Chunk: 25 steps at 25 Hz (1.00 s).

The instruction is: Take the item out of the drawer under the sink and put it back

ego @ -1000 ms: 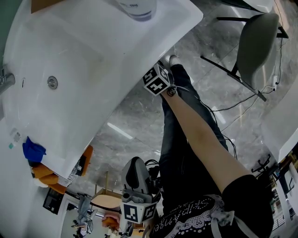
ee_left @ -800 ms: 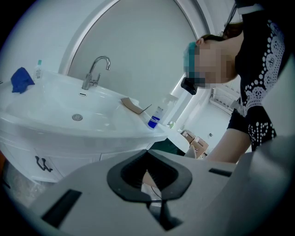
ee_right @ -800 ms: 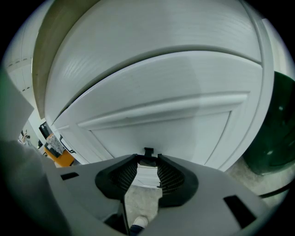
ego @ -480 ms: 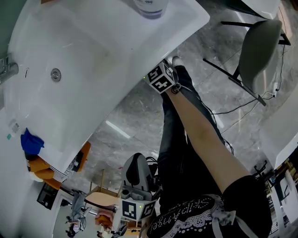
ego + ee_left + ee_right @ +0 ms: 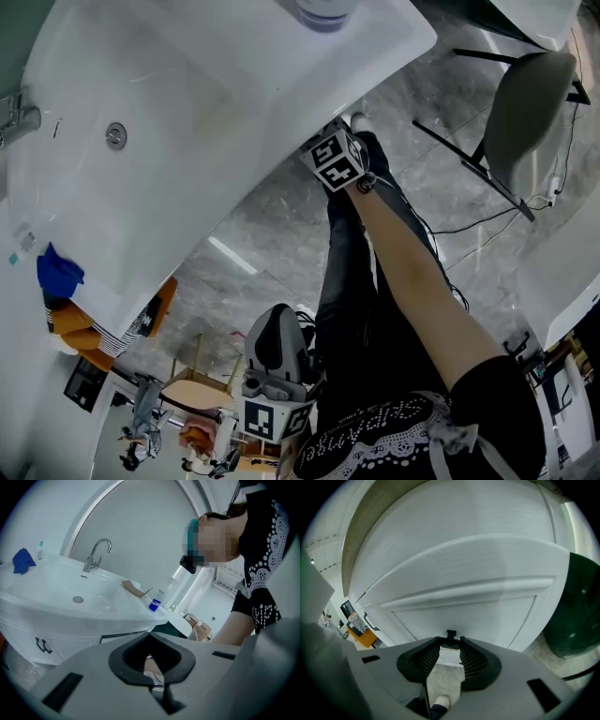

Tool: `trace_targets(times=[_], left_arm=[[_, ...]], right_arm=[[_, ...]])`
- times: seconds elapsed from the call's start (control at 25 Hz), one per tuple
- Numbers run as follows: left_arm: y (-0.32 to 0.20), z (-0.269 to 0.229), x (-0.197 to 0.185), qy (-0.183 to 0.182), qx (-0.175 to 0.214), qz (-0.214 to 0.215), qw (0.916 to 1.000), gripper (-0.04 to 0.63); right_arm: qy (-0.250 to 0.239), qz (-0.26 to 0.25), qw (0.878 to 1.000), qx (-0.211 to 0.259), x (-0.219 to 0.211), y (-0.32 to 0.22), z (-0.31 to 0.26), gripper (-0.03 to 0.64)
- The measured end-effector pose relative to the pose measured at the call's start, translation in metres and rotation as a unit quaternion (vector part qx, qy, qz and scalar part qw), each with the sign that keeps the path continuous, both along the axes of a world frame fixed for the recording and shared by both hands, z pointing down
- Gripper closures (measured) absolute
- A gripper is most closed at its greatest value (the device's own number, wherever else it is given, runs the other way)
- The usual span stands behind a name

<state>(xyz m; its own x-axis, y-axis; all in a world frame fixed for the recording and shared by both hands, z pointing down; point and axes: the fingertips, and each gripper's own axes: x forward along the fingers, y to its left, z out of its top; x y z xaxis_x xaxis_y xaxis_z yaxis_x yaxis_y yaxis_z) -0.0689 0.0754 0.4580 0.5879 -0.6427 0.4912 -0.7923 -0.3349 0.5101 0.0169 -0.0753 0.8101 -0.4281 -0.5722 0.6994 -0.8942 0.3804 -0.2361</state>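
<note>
My right gripper (image 5: 451, 640) points at the white drawer front (image 5: 464, 611) under the sink (image 5: 187, 112). Its jaws stand open, and the small black drawer handle (image 5: 451, 633) sits right at the gap between the tips. The drawer looks closed and no item shows. In the head view only the right gripper's marker cube (image 5: 337, 161) shows, below the sink's rim; its jaws are hidden there. My left gripper (image 5: 275, 323) hangs low near the person's leg, away from the cabinet. In its own view the left gripper (image 5: 150, 637) is shut and holds nothing.
On the sink are a faucet (image 5: 96, 555), a blue cloth (image 5: 22, 559) and a bottle (image 5: 159, 597). A dark green bin (image 5: 576, 616) stands right of the cabinet. A chair (image 5: 525, 103) is on the marble floor behind. Another cabinet handle (image 5: 370, 621) shows at the left.
The head view has shifted slightly. The right gripper's cube stays under the sink's rim, and the left gripper has hardly moved.
</note>
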Motion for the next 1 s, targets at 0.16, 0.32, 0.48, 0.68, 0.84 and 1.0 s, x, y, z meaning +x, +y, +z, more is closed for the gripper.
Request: trace_targets(times=[0.16, 0.32, 0.48, 0.68, 0.84, 1.0], left_arm=[[0.003, 0.0, 0.003, -0.003, 0.0, 0.009, 1.0, 0.591], [0.004, 0.0, 0.004, -0.006, 0.002, 0.013, 0.9999, 0.591], [0.004, 0.0, 0.008, -0.004, 0.003, 0.018, 0.9998, 0.591], [0.005, 0.0, 0.013, -0.001, 0.003, 0.024, 0.9997, 0.591], [0.005, 0.0, 0.014, 0.001, 0.001, 0.024, 0.9997, 0.591], [0.002, -0.003, 0.021, 0.01, 0.003, 0.022, 0.9997, 0.591]], right_arm=[[0.001, 0.002, 1.0, -0.002, 0.002, 0.008, 0.0, 0.48], [-0.001, 0.001, 1.0, -0.004, 0.004, 0.016, 0.0, 0.48], [0.0, 0.0, 1.0, -0.006, 0.006, 0.025, 0.001, 0.48], [0.002, 0.005, 1.0, -0.005, 0.009, 0.033, 0.001, 0.48], [0.004, 0.005, 1.0, -0.007, 0.01, 0.044, 0.002, 0.48], [0.005, 0.002, 1.0, -0.008, 0.013, 0.054, 0.001, 0.48]])
